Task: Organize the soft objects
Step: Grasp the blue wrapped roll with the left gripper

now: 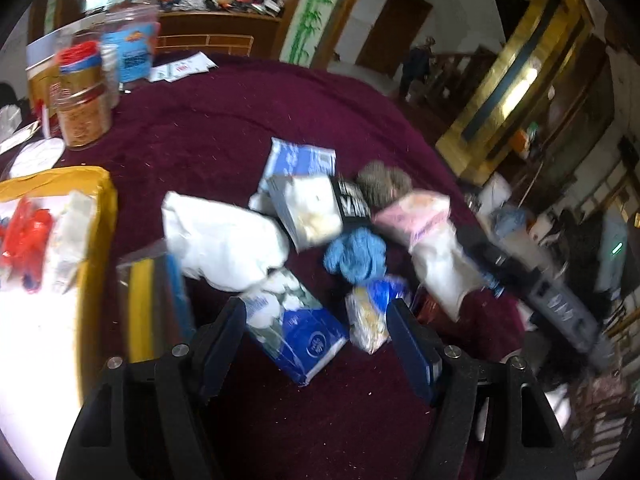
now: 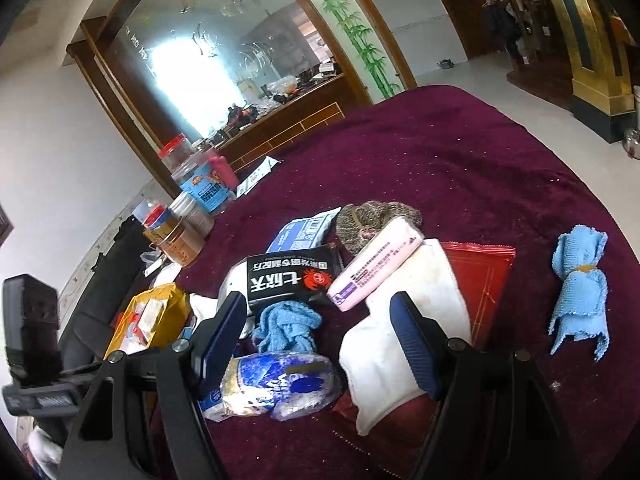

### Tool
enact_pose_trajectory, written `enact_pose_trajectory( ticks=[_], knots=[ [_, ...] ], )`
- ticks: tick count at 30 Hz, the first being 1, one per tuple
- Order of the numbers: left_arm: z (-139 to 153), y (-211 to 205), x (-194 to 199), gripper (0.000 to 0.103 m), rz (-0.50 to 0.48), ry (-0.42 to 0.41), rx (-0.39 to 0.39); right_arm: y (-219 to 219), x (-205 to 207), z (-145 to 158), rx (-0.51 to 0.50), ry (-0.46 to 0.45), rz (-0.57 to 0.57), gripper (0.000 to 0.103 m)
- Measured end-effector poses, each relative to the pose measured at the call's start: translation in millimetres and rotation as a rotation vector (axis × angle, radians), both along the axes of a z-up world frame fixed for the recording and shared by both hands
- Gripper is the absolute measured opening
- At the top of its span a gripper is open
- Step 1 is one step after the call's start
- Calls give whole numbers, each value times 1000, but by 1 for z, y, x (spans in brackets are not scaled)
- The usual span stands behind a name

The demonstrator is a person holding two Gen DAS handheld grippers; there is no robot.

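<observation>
A pile of soft things lies on the maroon tablecloth (image 1: 224,120). In the left wrist view my left gripper (image 1: 316,324) is open and empty, its jaws either side of a blue and white cotton pack (image 1: 296,328). Beyond lie a white cloth bundle (image 1: 224,240), a blue towel (image 1: 356,256), a pink pack (image 1: 416,212) and a grey knit item (image 1: 384,180). In the right wrist view my right gripper (image 2: 318,320) is open and empty above a blue-printed bag (image 2: 280,384) and a white pad (image 2: 392,344). A tied blue towel (image 2: 580,280) lies apart at the right.
A yellow bag (image 1: 96,216) with red and white items sits at the left. Jars (image 1: 84,112) stand at the table's far left, also in the right wrist view (image 2: 180,240). A red packet (image 2: 480,276) lies under the white pad. The other gripper (image 1: 560,300) shows at the right.
</observation>
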State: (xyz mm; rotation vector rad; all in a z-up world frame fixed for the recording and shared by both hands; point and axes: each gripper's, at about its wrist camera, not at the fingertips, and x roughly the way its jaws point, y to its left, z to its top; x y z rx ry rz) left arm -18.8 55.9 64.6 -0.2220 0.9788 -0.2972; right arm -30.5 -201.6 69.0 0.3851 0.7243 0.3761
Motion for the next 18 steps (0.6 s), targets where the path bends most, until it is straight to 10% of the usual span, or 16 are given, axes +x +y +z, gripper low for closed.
enact_pose_trajectory(
  ticks=[10, 15, 18],
  knots=[
    [-39, -20, 10, 78, 60, 24, 189, 12, -5, 5, -30, -29, 25, 73],
    [-45, -18, 17, 77, 52, 31, 137, 12, -3, 2, -34, -14, 18, 73],
    [-41, -19, 13, 38, -23, 4, 94, 10, -1, 0, -35, -3, 15, 73]
  ],
)
